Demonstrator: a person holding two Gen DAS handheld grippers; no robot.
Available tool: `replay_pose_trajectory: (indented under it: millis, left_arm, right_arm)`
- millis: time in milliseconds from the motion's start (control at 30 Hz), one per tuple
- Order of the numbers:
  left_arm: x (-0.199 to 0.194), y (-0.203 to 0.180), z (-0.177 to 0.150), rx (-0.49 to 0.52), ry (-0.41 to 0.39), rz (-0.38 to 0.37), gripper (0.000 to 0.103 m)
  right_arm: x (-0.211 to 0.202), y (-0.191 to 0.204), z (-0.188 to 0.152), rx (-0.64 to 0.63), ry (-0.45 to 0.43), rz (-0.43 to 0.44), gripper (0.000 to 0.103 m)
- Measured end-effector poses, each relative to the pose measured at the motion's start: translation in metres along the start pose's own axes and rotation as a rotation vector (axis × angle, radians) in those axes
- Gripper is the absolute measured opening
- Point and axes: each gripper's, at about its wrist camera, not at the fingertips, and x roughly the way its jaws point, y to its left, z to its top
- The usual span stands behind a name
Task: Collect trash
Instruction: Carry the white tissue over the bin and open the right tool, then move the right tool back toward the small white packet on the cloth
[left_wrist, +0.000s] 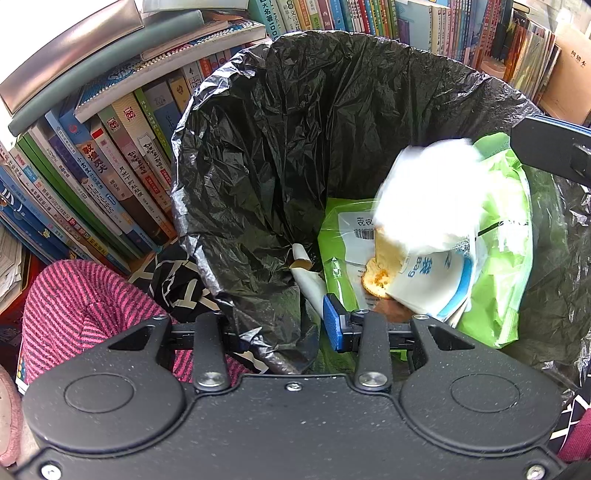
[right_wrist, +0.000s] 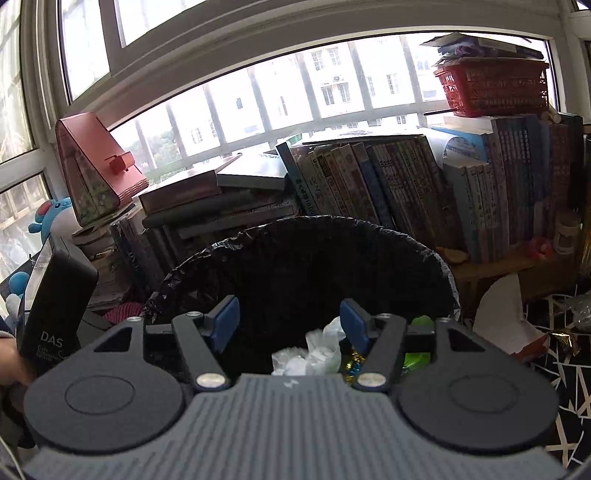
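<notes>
Both tools work the bin liner (left_wrist: 258, 147): left tool (left_wrist: 291, 325) clamped on its six-o'clock rim, right tool (right_wrist: 290, 321) apart, white tissue (left_wrist: 428, 192) dropping; hold the rim steady.

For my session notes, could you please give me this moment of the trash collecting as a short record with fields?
Bin: bin liner, black, open, beside shelved books
Left gripper: jaws shut on the bin liner's near rim
Right gripper: jaws open over the bin, nothing between them
White tissue: blurred, in the bin's mouth
Contents: green bag, white bag with blue print
</notes>
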Motion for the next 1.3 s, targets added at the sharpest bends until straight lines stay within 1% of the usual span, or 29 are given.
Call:
replay_pose_trajectory:
  millis: [500, 800, 867, 933, 1067, 1200, 1300]
  left_arm:
    - [0.000, 0.000, 0.000, 0.002, 0.000, 0.000, 0.036]
    - [0.000, -0.001, 0.000, 0.002, 0.000, 0.000, 0.036]
    - [0.000, 0.000, 0.000, 0.001, 0.000, 0.000, 0.036]
    - [0.000, -0.001, 0.000, 0.002, 0.000, 0.000, 0.036]
    - [0.000, 0.000, 0.000, 0.002, 0.000, 0.001, 0.036]
    - [0.000, -0.001, 0.000, 0.002, 0.000, 0.000, 0.036]
    - [0.000, -0.001, 0.000, 0.002, 0.000, 0.000, 0.036]
  right_arm:
    - [-0.003, -0.007, 0.002, 0.012, -0.021, -0.030, 0.082]
    - [-0.013, -0.022, 0.009, 0.046, -0.075, -0.067, 0.088]
    - [-0.018, -0.029, 0.013, 0.049, -0.099, -0.100, 0.089]
    - [-0.023, -0.039, 0.016, 0.071, -0.131, -0.140, 0.093]
    - [-0.034, -0.076, 0.018, 0.172, -0.186, -0.222, 0.095]
    - [-0.039, -0.123, 0.010, 0.296, -0.192, -0.327, 0.096]
    - [-0.042, -0.156, -0.002, 0.373, -0.181, -0.415, 0.098]
